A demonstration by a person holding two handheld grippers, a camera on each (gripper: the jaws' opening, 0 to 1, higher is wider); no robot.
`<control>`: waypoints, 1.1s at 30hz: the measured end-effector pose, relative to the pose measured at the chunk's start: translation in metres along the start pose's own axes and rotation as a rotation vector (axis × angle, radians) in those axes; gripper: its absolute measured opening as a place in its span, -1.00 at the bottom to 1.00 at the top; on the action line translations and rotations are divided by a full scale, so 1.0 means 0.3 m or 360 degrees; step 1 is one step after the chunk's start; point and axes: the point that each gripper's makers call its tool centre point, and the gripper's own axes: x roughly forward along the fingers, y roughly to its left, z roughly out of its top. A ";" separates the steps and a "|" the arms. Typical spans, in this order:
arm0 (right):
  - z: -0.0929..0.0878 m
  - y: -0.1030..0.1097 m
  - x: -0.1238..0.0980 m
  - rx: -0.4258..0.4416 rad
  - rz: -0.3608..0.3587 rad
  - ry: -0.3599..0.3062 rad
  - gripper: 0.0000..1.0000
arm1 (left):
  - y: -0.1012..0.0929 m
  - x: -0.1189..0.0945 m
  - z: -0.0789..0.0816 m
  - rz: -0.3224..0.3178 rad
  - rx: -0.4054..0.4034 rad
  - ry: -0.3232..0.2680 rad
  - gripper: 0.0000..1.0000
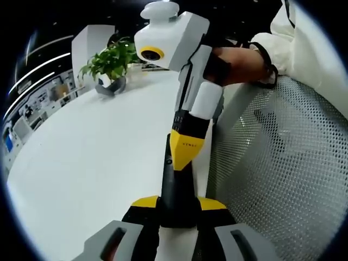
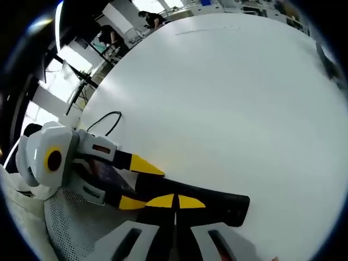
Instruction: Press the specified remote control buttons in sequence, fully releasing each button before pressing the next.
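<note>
A long black remote control is clamped at its near end between the yellow tips of my left gripper, just above the white table. My right gripper comes down from above, its yellow tips together and resting on the remote's top face. In the right gripper view the same remote lies across the lower middle. My right gripper is shut with its tips on the remote. My left gripper reaches in from the left and holds the remote's end. The buttons are hidden.
A grey mesh chair stands close on the right of the left gripper view. A potted plant sits at the table's far side. A thin black cable lies near the table's edge. A hand holds the right gripper.
</note>
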 end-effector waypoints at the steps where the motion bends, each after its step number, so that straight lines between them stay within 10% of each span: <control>1: 0.000 0.000 0.000 -0.0003 0.0000 -0.0001 -1.00 | 0.000 0.000 0.000 0.0001 -0.0001 0.0000 -0.50; 33: -0.011 0.035 0.009 -0.0095 0.0054 0.0035 -1.00 | 0.000 0.000 0.003 0.0004 0.0007 0.0005 -0.49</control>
